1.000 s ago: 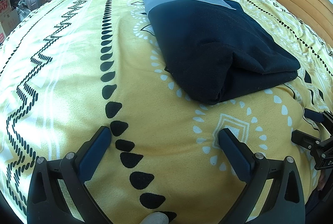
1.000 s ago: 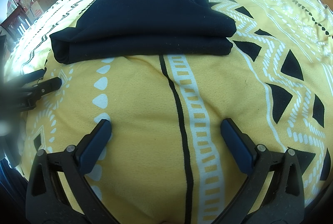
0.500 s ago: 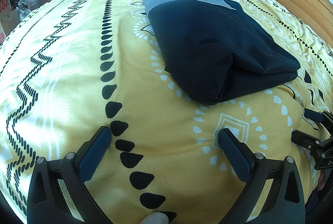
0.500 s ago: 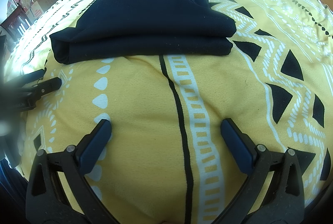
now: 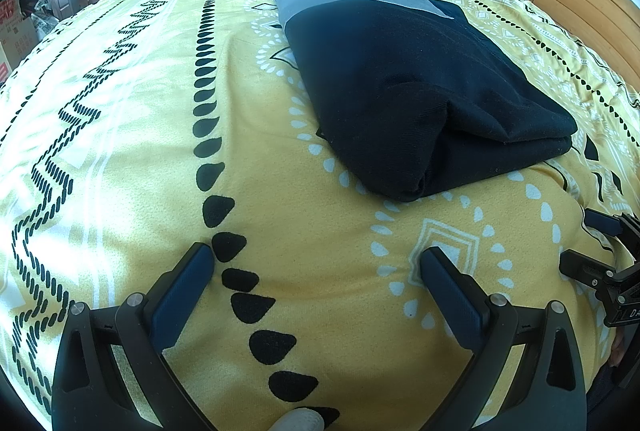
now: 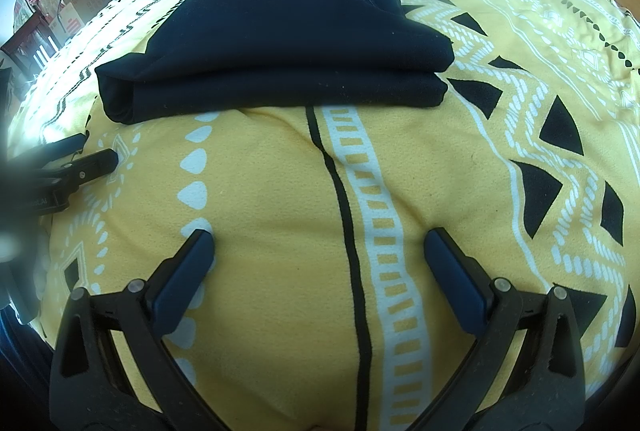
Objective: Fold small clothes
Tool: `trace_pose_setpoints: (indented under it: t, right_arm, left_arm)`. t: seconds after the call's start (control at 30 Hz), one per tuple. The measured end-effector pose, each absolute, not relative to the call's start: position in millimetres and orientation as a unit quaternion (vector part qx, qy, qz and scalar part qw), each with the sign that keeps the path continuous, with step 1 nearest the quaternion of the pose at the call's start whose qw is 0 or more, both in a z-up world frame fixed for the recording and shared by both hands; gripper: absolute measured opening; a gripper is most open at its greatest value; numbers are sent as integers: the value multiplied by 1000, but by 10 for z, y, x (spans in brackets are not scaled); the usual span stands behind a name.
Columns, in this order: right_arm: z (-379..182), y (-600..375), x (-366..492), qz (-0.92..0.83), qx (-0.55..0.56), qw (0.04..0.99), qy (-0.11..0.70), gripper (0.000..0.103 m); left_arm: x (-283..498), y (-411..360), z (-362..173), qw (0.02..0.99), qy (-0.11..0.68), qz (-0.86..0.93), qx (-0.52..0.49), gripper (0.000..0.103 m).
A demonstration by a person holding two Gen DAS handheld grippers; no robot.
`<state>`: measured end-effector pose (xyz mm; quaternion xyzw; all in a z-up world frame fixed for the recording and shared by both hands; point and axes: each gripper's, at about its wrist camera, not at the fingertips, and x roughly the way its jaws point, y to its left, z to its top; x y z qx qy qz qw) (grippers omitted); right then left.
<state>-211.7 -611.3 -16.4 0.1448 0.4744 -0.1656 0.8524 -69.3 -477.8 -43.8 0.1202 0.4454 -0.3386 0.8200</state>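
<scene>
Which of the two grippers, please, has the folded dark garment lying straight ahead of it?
The right gripper: the folded dark garment lies centred beyond its open fingers. From the left gripper, equally open and empty, the garment sits off to the right.

Left gripper (image 5: 316, 263) and right gripper (image 6: 320, 247) – jaws spread wide, empty, side by side.

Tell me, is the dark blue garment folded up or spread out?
Folded. The dark blue garment lies as a neat stacked rectangle, its doubled layers showing along the near edge.
</scene>
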Motion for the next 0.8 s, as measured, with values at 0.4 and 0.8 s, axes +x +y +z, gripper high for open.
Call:
trace_pose_setpoints:
  t: [0.4, 0.8]
  right_arm:
    - [-166, -6109, -2117, -166, 145, 852, 474, 103]
    - [125, -5991, -2126, -175, 111, 864, 459, 103]
  left_arm:
    - [-694, -4785, -434, 820, 445, -338, 121, 103]
    - [-657, -4740, -255, 808, 469, -341, 106, 103]
